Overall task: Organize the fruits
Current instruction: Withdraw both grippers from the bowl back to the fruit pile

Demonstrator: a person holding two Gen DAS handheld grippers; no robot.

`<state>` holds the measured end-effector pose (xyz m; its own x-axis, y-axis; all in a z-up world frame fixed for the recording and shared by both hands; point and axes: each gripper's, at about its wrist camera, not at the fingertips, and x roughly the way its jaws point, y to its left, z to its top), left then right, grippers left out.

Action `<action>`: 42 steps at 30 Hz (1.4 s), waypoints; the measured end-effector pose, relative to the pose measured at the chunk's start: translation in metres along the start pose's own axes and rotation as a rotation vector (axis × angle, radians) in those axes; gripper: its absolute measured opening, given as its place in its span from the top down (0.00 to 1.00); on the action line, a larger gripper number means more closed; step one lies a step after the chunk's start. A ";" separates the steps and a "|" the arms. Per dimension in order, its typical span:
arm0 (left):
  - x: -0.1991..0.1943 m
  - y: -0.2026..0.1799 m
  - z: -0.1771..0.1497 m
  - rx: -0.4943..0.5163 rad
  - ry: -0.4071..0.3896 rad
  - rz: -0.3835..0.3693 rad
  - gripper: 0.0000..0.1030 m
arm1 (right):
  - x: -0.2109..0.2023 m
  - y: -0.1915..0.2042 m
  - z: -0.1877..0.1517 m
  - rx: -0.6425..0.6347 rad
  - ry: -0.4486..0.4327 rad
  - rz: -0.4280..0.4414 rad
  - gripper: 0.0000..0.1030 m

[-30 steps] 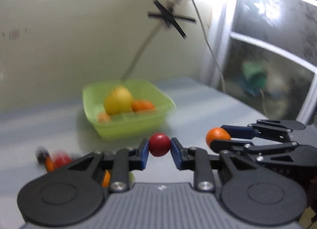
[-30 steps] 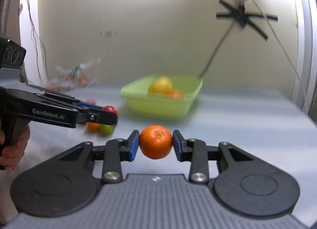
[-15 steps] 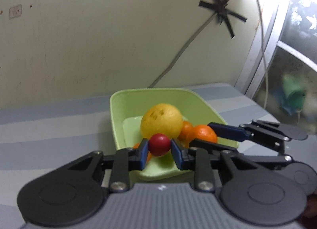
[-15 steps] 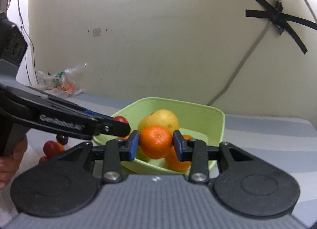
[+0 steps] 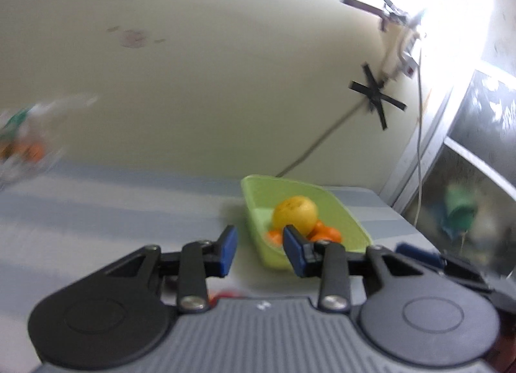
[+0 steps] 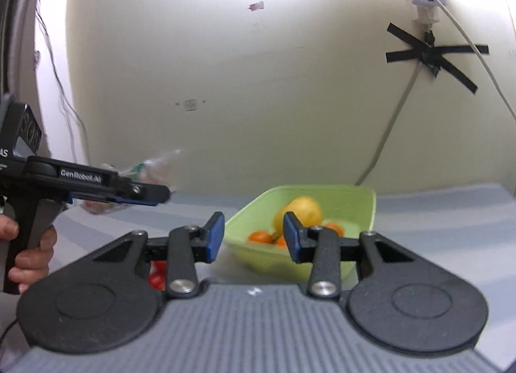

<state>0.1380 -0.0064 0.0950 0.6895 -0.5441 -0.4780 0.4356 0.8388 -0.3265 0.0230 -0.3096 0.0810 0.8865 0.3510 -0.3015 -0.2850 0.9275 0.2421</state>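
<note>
A green bin (image 5: 353, 216) on the striped table holds a big yellow fruit (image 5: 295, 211) and several oranges (image 5: 324, 233). My left gripper (image 5: 260, 252) hangs short of the bin's near left wall; its jaws are opening and nothing is between them. In the right wrist view the bin (image 6: 322, 188), the yellow fruit (image 6: 304, 208) and the oranges (image 6: 261, 237) lie just beyond my right gripper (image 6: 253, 240), which is open and empty. The left gripper (image 6: 145, 194) reaches in from the left there, held by a hand (image 6: 32, 253).
Small red fruits (image 6: 158, 273) lie on the table under the right gripper's left finger. A clear plastic bag (image 6: 145, 169) with fruit sits at the back left by the wall. A taped cable (image 6: 393, 121) runs down the wall behind the bin.
Both grippers opened and let go: the red fruit left the left jaws, the orange left the right jaws. Both have drawn back from over the bin, the left one swinging leftward.
</note>
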 end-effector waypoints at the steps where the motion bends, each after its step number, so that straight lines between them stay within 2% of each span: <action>1: -0.007 0.009 -0.008 -0.023 0.003 0.003 0.68 | -0.003 0.004 -0.007 0.008 0.010 0.005 0.59; 7: -0.027 0.048 -0.048 -0.094 0.016 0.045 0.69 | 0.002 0.030 -0.038 0.041 0.113 0.035 0.59; 11: -0.034 0.044 -0.061 -0.034 -0.017 0.057 0.69 | 0.012 0.045 -0.045 0.013 0.161 0.041 0.59; 16: -0.036 0.032 -0.072 0.074 -0.031 0.090 0.69 | 0.019 0.053 -0.045 -0.017 0.177 0.032 0.58; 19: -0.030 0.022 -0.075 0.127 -0.021 0.101 0.69 | 0.019 0.054 -0.047 -0.048 0.177 0.018 0.58; 27: -0.001 0.011 -0.076 0.113 0.057 0.007 0.69 | 0.033 0.048 -0.049 -0.093 0.214 -0.022 0.58; 38: 0.026 0.007 -0.074 0.113 0.096 0.020 0.67 | 0.063 0.048 -0.044 -0.136 0.296 -0.026 0.59; 40: 0.027 0.009 -0.076 0.104 0.090 0.032 0.67 | 0.067 0.046 -0.043 -0.119 0.305 -0.010 0.64; 41: 0.027 0.011 -0.076 0.097 0.089 0.032 0.70 | 0.067 0.045 -0.043 -0.111 0.306 0.008 0.71; 42: 0.026 0.014 -0.076 0.089 0.086 0.034 0.73 | 0.065 0.045 -0.044 -0.112 0.305 0.010 0.71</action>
<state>0.1179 -0.0102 0.0166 0.6544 -0.5112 -0.5572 0.4651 0.8531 -0.2365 0.0521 -0.2393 0.0319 0.7380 0.3667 -0.5665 -0.3465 0.9263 0.1482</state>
